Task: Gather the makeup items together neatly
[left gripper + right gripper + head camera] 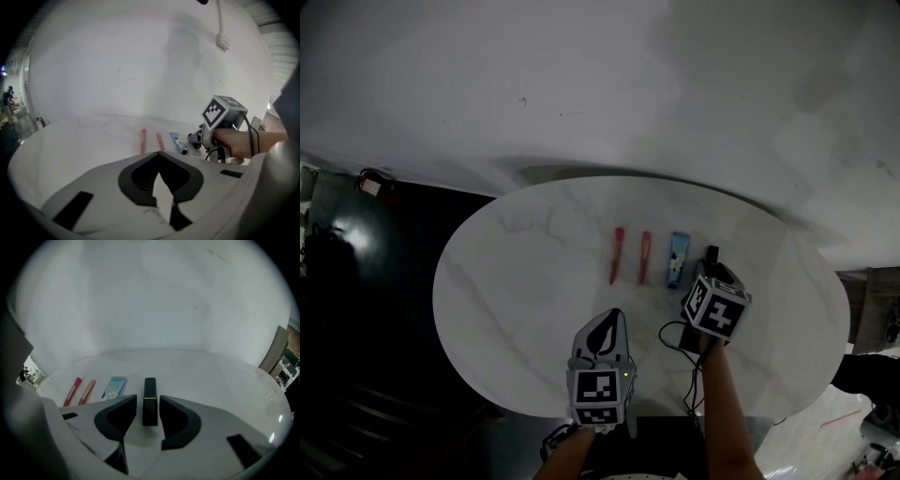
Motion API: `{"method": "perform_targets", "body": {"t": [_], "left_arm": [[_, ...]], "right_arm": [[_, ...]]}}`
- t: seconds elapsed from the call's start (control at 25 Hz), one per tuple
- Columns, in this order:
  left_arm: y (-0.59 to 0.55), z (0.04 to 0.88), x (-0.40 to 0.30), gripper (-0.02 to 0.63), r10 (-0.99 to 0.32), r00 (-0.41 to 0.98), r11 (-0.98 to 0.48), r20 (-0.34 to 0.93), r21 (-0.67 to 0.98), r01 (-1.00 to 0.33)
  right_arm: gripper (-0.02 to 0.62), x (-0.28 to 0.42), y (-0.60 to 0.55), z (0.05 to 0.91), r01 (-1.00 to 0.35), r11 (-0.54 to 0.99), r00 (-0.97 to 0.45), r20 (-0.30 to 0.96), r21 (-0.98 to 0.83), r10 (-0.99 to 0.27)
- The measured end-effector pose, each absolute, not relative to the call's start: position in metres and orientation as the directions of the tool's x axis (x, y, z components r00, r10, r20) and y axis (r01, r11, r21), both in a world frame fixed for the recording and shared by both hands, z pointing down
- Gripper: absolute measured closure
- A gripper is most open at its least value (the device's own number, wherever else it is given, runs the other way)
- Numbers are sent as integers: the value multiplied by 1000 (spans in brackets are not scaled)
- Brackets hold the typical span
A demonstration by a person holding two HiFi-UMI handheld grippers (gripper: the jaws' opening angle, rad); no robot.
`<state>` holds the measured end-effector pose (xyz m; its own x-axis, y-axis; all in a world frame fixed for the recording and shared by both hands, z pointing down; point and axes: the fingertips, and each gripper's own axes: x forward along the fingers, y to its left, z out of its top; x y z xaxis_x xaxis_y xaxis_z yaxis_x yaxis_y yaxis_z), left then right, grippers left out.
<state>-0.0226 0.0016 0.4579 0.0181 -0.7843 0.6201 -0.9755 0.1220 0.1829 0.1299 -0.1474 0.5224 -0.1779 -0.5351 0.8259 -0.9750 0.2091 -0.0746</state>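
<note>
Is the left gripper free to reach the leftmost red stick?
Probably yes: the left gripper is empty, jaws together, and only bare table lies between it and that red stick.

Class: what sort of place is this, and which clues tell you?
Probably a plain indoor room: an oval marble-look table stands by a bare white wall, with makeup items laid in a row.

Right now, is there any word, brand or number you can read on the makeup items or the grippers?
No legible text anywhere.
Blue tube: flower print; any lettering too blurred.
Black lipstick, red sticks: no print visible.
Marker cubes: square patterns only.
</note>
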Motion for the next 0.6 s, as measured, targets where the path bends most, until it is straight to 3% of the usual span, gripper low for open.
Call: {"method": "perform_targets", "body": {"t": [0.32, 0.48, 0.6], "left_arm": [[5, 452, -24, 565, -798, 10, 125, 603, 182, -975], [3, 439, -24, 565, -820, 9, 120, 573, 187, -975], [1, 428, -22, 565, -835, 13, 109, 550, 188, -976]], "right_arm": [[417, 137, -149, 483, -977, 208, -166, 752, -39, -637], [422, 126, -138, 443, -963, 229, -262, 674, -140, -690], [478, 112, -121, 420, -936, 270, -353, 597, -227, -720]]}}
